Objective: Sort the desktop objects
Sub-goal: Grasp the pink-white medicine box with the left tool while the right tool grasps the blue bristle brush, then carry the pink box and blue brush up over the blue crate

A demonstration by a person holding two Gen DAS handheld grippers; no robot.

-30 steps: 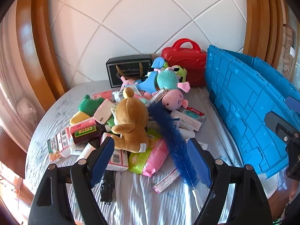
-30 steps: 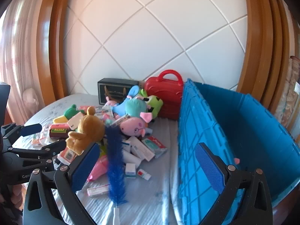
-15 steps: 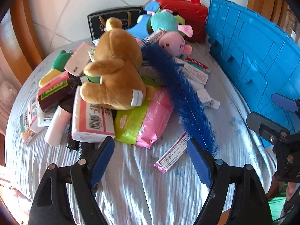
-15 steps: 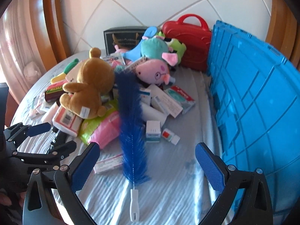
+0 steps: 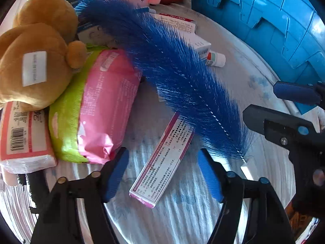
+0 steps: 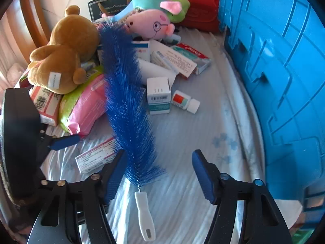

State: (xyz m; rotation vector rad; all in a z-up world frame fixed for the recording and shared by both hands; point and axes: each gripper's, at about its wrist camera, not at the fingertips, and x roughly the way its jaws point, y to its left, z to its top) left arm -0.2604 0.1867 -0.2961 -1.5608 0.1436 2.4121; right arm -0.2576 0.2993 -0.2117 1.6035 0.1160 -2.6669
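A long blue bottle brush [image 6: 126,93] lies across the pile, and its white handle [image 6: 144,215] points toward me. My right gripper [image 6: 159,177] hangs low over the brush's near end. Its jaws are closing, with the bristle end and the handle between them, and the pads do not press on either. My left gripper [image 5: 162,175] straddles a flat white medicine box with pink edges [image 5: 162,162]. Its jaws are closing too, with a gap on both sides of the box. The brush [image 5: 178,77] crosses just beyond that box.
A brown plush bear [image 6: 65,55] lies on tissue packs at the left, beside pink [image 5: 105,105] and green packs. Small boxes and a bottle [image 6: 184,101] lie mid-table. A pink pig plush [image 6: 150,23] and a red case [image 6: 195,14] sit at the back. A blue crate [image 6: 284,61] walls off the right.
Both grippers have sunk toward the table and tipped downward. Both pairs of jaws stand narrower than before. The brush and the medicine box now lie between the fingers.
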